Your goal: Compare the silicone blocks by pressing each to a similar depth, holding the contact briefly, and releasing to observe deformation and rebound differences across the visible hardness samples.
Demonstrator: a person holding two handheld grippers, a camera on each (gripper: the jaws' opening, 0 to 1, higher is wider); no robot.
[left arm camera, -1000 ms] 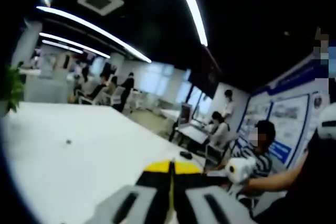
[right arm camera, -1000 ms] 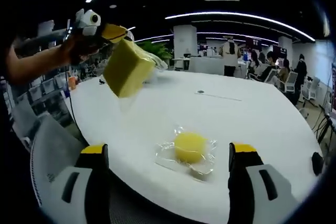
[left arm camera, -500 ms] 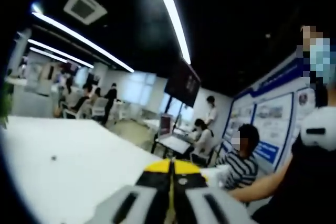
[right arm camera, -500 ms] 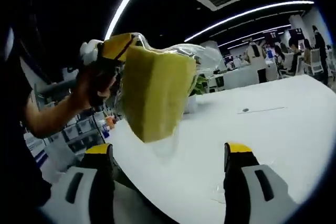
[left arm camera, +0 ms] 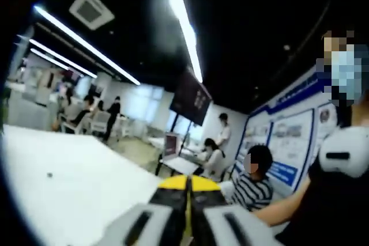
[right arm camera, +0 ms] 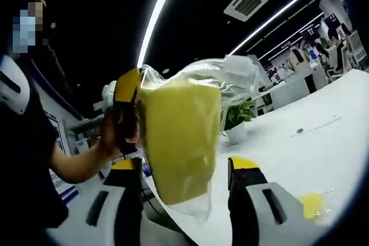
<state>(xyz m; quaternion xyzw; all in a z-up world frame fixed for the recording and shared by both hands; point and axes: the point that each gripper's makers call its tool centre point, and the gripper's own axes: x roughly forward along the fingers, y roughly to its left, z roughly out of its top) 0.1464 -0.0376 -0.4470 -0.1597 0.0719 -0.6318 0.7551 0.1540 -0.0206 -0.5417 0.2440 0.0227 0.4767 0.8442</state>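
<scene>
Right gripper view: I see the right hand-held gripper (right arm camera: 187, 168) with its two yellow-tipped jaws spread, the bagged block hanging between and in front of them; whether they touch it I cannot tell.
Yellow silicone block (right arm camera: 183, 139): wrapped in a clear plastic bag (right arm camera: 230, 76), held up above the white worktop (right arm camera: 300, 154); its lower end blurs into loose film.
Left hand-held gripper (right arm camera: 128, 105): its yellow tip is pinching the bag's edge at the block's left side; the person's hand (right arm camera: 112, 136) wraps the grip behind it.
Second yellow sample (right arm camera: 314, 204): lying in clear wrap on the worktop at lower right, cut off by the view's edge, shape hard to make out.
Potted plant (right arm camera: 239, 120): behind the block, partly hidden by it.
Left gripper view: my own jaws (left arm camera: 187, 191) are pressed together around a thin seam, and the block itself is out of sight here.
Background: seated people (left arm camera: 253, 177) and wall posters (left arm camera: 294, 142), soft and blurred.
</scene>
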